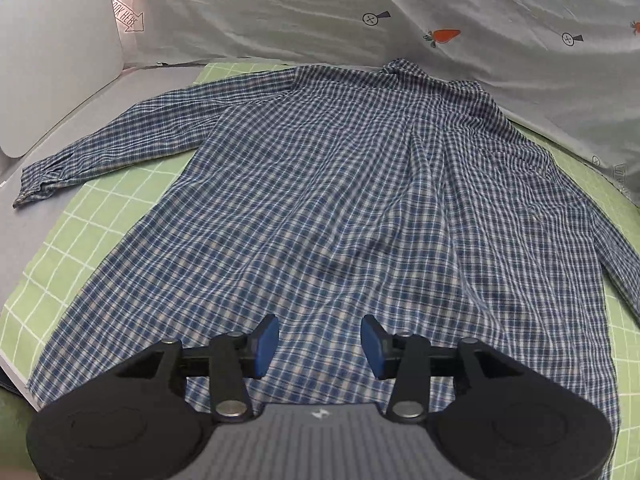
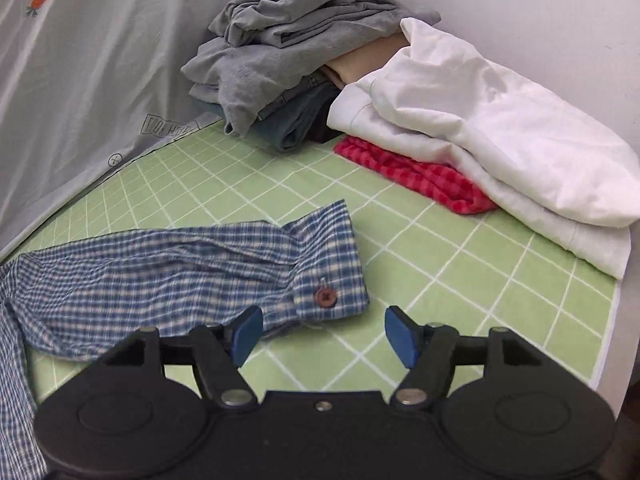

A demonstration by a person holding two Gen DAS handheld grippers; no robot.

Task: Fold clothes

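We find the plaid shirt spread flat on the green mat. Left gripper and right gripper both gape, holding nothing.

I see open green mat from 12 to 3 o'clock ahead of my right hand-held gripper, plaid cuff just at 11, white and red folded pile blocking 1 to 2, grey stack at 12, printed sheet walling 10
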